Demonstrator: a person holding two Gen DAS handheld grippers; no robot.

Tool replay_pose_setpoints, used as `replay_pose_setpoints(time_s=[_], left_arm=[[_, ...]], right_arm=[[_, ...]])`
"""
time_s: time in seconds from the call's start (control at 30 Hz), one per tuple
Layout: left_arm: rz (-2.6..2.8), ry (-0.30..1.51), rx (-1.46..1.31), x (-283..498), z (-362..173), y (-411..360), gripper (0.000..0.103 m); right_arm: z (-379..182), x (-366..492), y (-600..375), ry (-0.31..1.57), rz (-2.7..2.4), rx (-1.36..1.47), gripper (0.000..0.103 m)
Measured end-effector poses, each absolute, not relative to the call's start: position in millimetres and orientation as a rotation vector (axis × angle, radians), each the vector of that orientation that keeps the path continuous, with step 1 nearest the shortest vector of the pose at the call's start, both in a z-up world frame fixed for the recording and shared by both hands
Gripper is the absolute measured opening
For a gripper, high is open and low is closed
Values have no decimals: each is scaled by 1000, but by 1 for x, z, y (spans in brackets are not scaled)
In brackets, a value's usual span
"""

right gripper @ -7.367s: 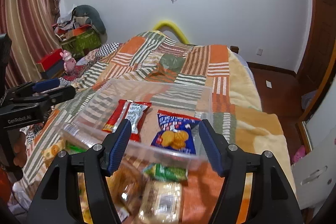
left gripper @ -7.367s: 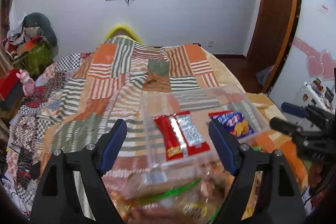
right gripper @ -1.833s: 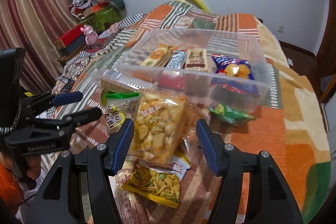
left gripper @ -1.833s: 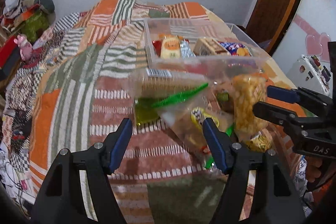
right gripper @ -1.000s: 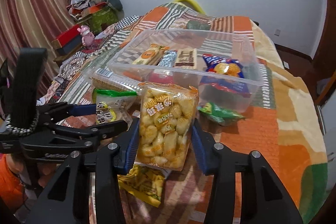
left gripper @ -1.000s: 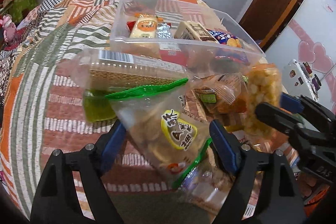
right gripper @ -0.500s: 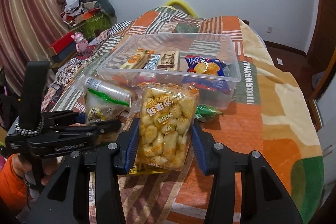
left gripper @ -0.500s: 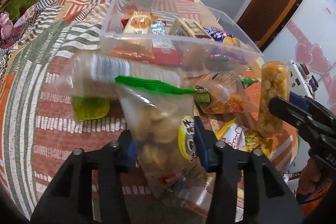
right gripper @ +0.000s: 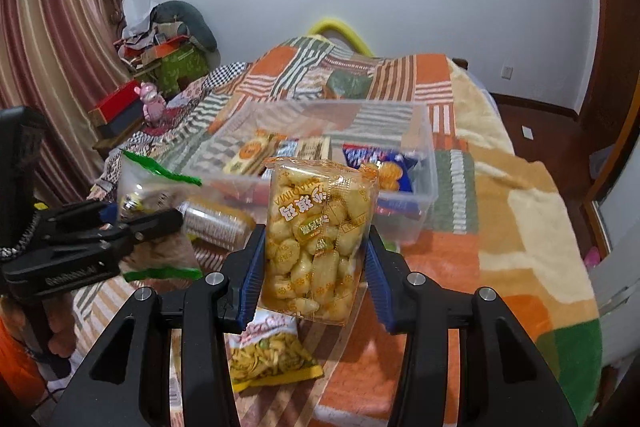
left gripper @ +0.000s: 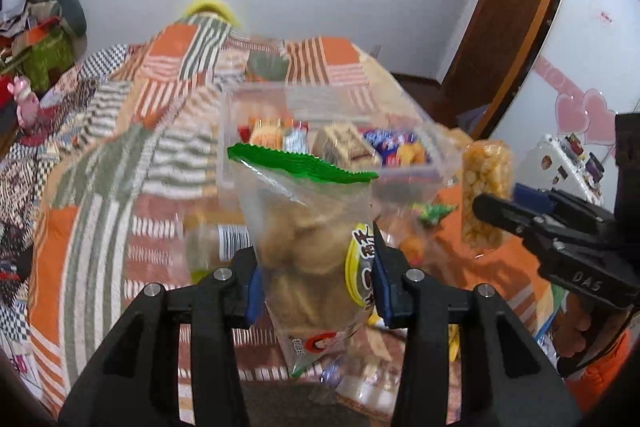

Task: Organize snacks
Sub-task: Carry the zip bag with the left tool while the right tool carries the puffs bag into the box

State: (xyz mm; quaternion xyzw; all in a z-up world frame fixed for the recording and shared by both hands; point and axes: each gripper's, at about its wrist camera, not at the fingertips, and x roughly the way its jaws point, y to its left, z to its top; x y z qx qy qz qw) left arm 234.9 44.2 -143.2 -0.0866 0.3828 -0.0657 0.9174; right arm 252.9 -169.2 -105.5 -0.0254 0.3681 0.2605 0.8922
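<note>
My left gripper point(left gripper: 316, 267) is shut on a clear snack bag with a green top edge point(left gripper: 308, 227) and holds it upright above the bed. My right gripper point(right gripper: 316, 267) is shut on a clear bag of yellow puffs point(right gripper: 318, 239), also lifted. Each gripper shows in the other's view: the right one point(left gripper: 496, 203) with its puff bag point(left gripper: 486, 195), the left one point(right gripper: 156, 215) with the green-topped bag point(right gripper: 152, 183). The clear plastic bin point(right gripper: 424, 195) stands behind both bags and holds several snack packs. The bin also shows in the left wrist view point(left gripper: 228, 131).
Loose snacks lie on the patchwork bedspread point(right gripper: 520, 227) in front of the bin: a yellow bag point(right gripper: 272, 355), a clear biscuit tray point(right gripper: 216, 223), a small green pack point(left gripper: 434, 213). Cluttered boxes and a pink toy point(right gripper: 150, 105) stand left of the bed. A door point(left gripper: 500, 39) stands at the right.
Both bags have been lifted higher off the bed and toward the bin. The left gripper has tilted up, so the room wall and bin are now seen level.
</note>
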Motion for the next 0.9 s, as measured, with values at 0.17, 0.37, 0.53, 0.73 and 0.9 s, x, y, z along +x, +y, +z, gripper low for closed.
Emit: replay_pose_setpoints(time_s=[0.17,0.37,0.53,0.73,0.9], left_arm=[[-127,736,-177,249,-122,47,43],[-115,696,-157,276,-108,44,43],[-103,703,-151,302,-113,43,43],[-84,758,-147,333,-133,44,43],[-84,814,-146,355,-153,43,43]], right_arm=[[-94,269,-169,729,525,-48,43],[-85,290,-165,700,510,-49,43],[-90,310,-160,712,510,-50,43],[-107,333,-150,760,517,-61,43],[-119,353,-146,815,536,-47,43]])
